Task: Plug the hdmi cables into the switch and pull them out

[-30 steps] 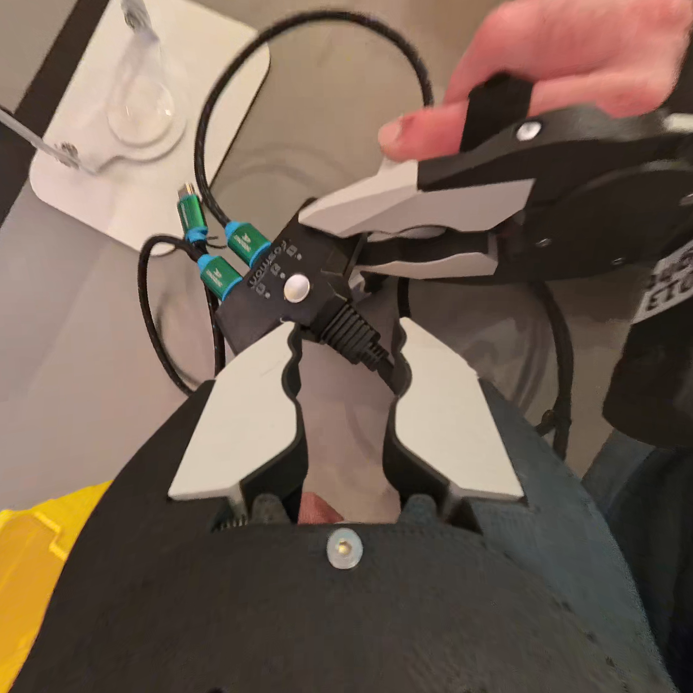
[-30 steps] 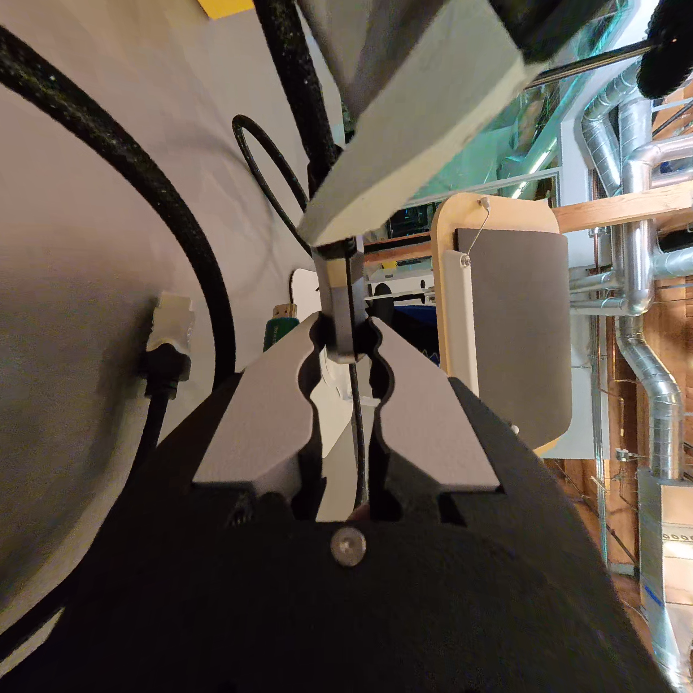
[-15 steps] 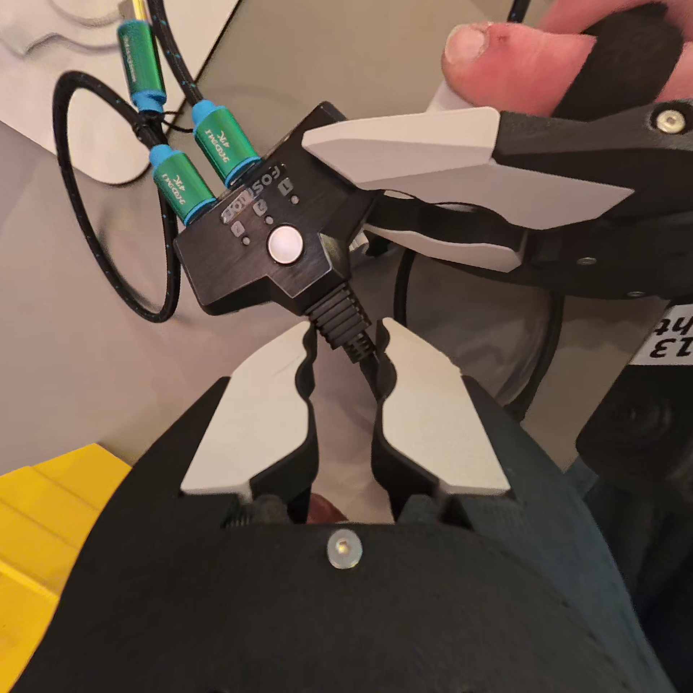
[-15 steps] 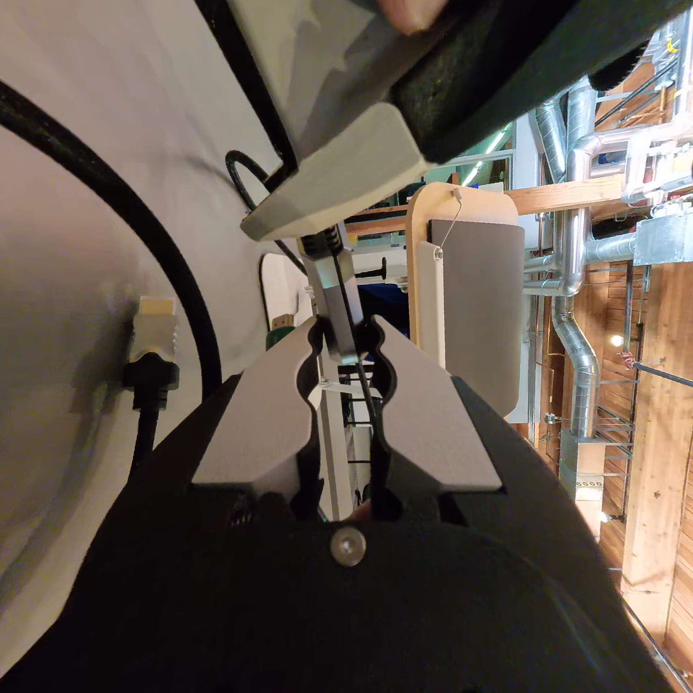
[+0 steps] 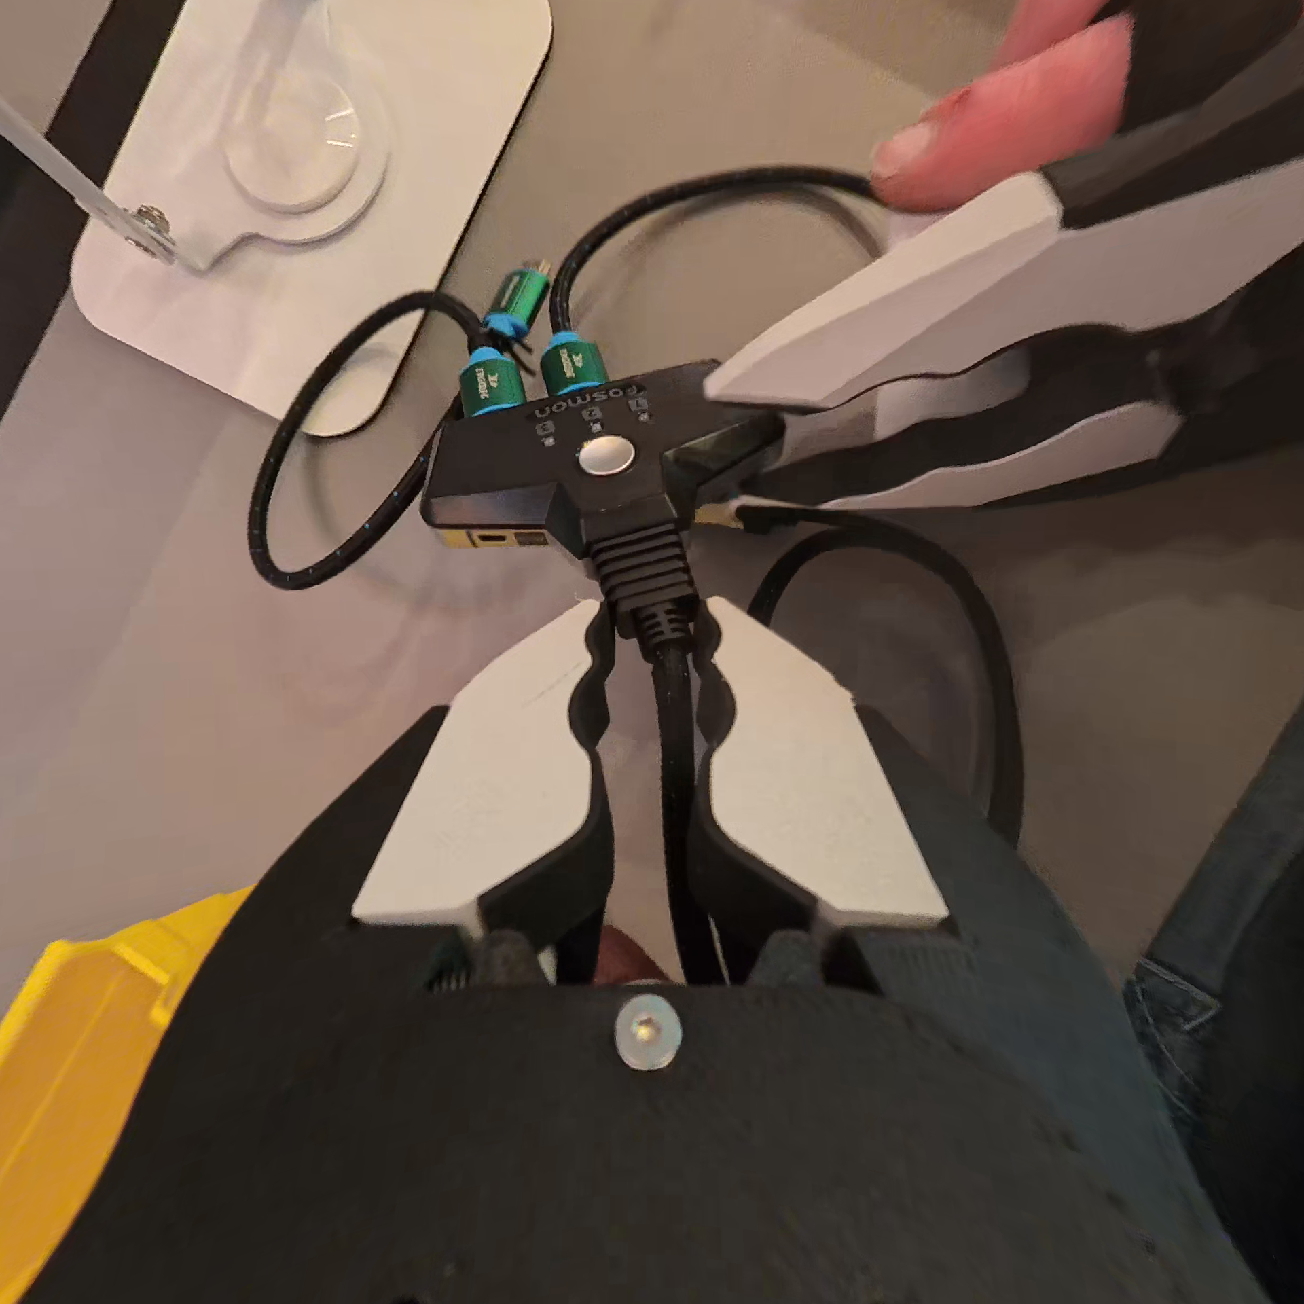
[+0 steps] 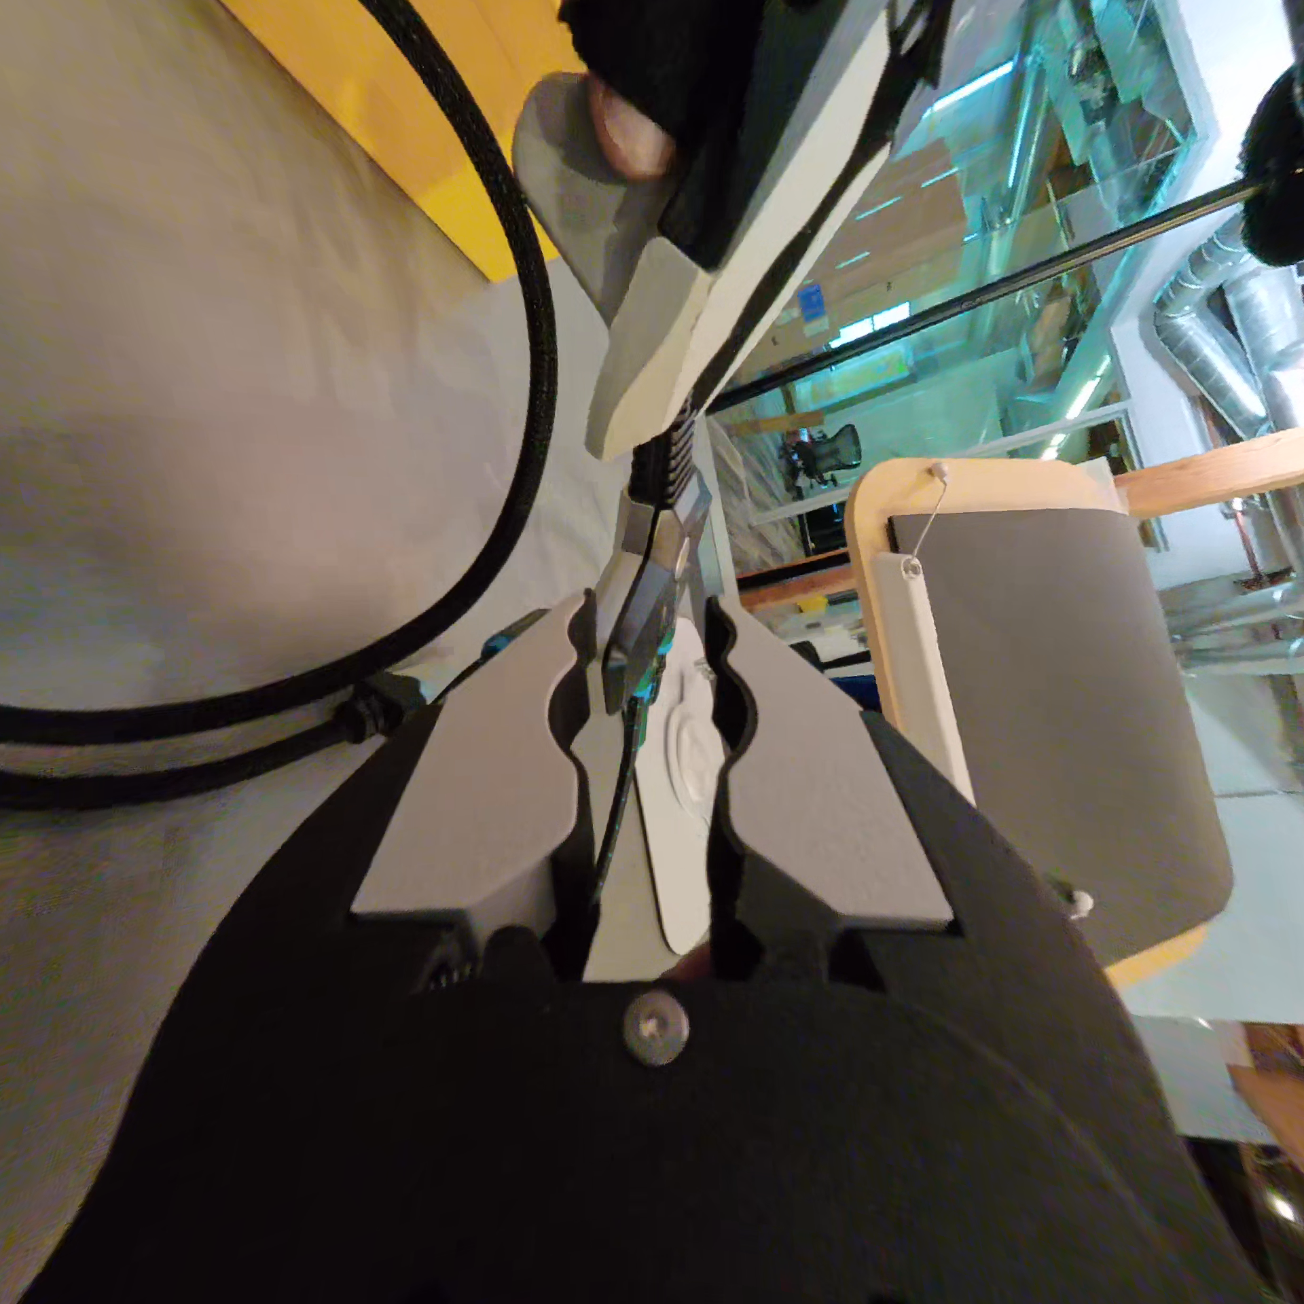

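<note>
Two claws meet at the switch [image 5: 564,469]: the left claw [image 5: 653,607] is pinched on the ribbed strain relief of the switch's own black lead [image 5: 674,762], which runs back between its fingers. The right claw [image 6: 646,603] is spread, w/ the switch's end sitting edge-on between its tips; in the left wrist view the same claw [image 5: 734,451] comes in from the right, upper finger over the switch's right end, lower finger under it, approx. touching, though the blur makes contact hard to confirm. The switch is a black T-shaped box w/ a round silver button, held above the grey bench [image 5: 176,635]. Two green hdmi plugs [image 5: 529,374] w/ blue collars sit in its far side; a third green plug [image 5: 521,293] hangs loose just behind them. Braided black cable [image 5: 282,459] loops over the bench. Beyond lies a white plate [image 5: 339,127] w/ a clear dome; a yellow bin [image 5: 85,1058] shows at lower left.
</note>
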`<act>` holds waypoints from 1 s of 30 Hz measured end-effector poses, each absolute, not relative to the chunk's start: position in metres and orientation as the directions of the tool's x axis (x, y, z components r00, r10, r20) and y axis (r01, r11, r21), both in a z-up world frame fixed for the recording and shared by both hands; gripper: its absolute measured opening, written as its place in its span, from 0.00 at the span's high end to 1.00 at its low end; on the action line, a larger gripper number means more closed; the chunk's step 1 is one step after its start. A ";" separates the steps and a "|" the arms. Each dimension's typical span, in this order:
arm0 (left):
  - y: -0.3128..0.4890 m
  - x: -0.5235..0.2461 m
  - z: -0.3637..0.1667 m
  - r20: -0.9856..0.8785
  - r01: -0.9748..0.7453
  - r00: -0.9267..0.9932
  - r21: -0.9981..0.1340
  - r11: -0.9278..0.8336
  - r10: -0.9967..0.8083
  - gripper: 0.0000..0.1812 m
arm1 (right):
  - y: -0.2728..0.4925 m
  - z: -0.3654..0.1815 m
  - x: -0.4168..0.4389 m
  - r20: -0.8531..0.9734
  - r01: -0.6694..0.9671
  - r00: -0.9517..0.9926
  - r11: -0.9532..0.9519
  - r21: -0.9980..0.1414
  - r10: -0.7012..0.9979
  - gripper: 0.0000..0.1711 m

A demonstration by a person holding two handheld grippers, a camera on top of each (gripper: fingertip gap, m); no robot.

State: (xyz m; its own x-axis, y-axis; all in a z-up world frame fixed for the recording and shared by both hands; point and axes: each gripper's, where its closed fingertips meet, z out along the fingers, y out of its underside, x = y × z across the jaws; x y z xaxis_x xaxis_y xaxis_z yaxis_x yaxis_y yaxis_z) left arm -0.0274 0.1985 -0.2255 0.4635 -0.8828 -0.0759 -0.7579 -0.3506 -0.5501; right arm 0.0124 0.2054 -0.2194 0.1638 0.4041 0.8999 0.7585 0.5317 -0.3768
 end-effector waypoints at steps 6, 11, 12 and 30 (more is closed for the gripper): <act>0.204 -0.033 -0.223 -0.154 -0.813 0.364 -0.533 -0.232 -0.919 0.88 | 0.211 -0.231 0.034 0.769 0.710 0.247 0.429 -0.558 0.590 0.85; 0.205 -0.033 -0.216 -0.242 -0.860 0.235 -0.502 -0.085 -0.942 0.88 | 0.225 -0.237 0.047 0.689 0.691 0.316 0.339 -0.638 0.652 0.83; 0.203 -0.032 -0.213 -0.252 -0.866 0.208 -0.497 -0.058 -0.945 0.88 | 0.226 -0.235 0.048 0.671 0.673 0.335 0.330 -0.662 0.662 0.83; 0.163 -0.014 -0.193 -0.369 -0.871 -0.187 -0.367 0.327 -0.910 0.89 | 0.211 -0.253 0.043 0.529 0.596 0.239 0.307 -0.742 0.814 0.89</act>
State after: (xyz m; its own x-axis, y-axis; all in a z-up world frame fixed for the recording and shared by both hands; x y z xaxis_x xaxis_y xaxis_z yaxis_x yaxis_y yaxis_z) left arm -0.0144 0.1629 -0.1933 -0.1866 -0.9104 -0.3692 -0.8709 0.3273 -0.3667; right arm 0.0427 0.2111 -0.2534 0.2389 0.8143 0.5290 0.5960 0.3071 -0.7419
